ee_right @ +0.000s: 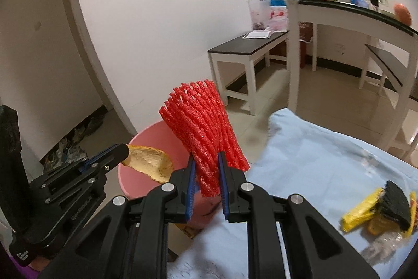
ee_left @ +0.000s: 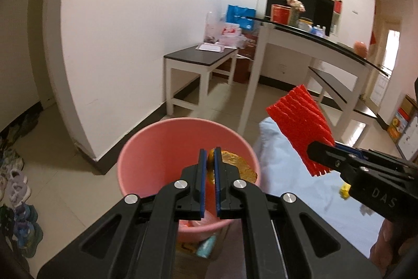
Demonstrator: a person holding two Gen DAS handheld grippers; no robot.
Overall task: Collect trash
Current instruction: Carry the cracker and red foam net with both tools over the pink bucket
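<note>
Peel first: left tongs [ee_left: 209,169] clamped tight on a curl of orange peel [ee_right: 150,164], edge-on between the blue pads, hanging over the open mouth of the pink bucket [ee_left: 156,148]. Nearest hand to the bucket, then, by this reading; probably only a release needed for the peel to fall inside. Long axis of the peel roughly level, reaching out past the pad tips toward the bucket's far wall.

Just to the right of the bucket: right tongs [ee_right: 206,174] narrowed on a red foam fruit net [ee_right: 203,127], gripped low down, the long strands standing up and fanning away from the pads. Net not yet over the bucket, judging from the left wrist view; beside the right rim instead, above the corner of the pale blue cloth [ee_right: 313,153]. Sideways travel toward the bucket likely called for before letting go, and the tall upper end may catch the rim or tip outward if dropped too soon.

Further right of the bucket, on the same cloth: yellow wrapper [ee_right: 360,213] under something black, with clear crumpled plastic close by. More rubbish to gather, seemingly, and closer to the right hand.

Beyond the bucket: tiled floor, white bench [ee_left: 198,59] against the wall, long dark-topped surface [ee_left: 326,39] to its right.
</note>
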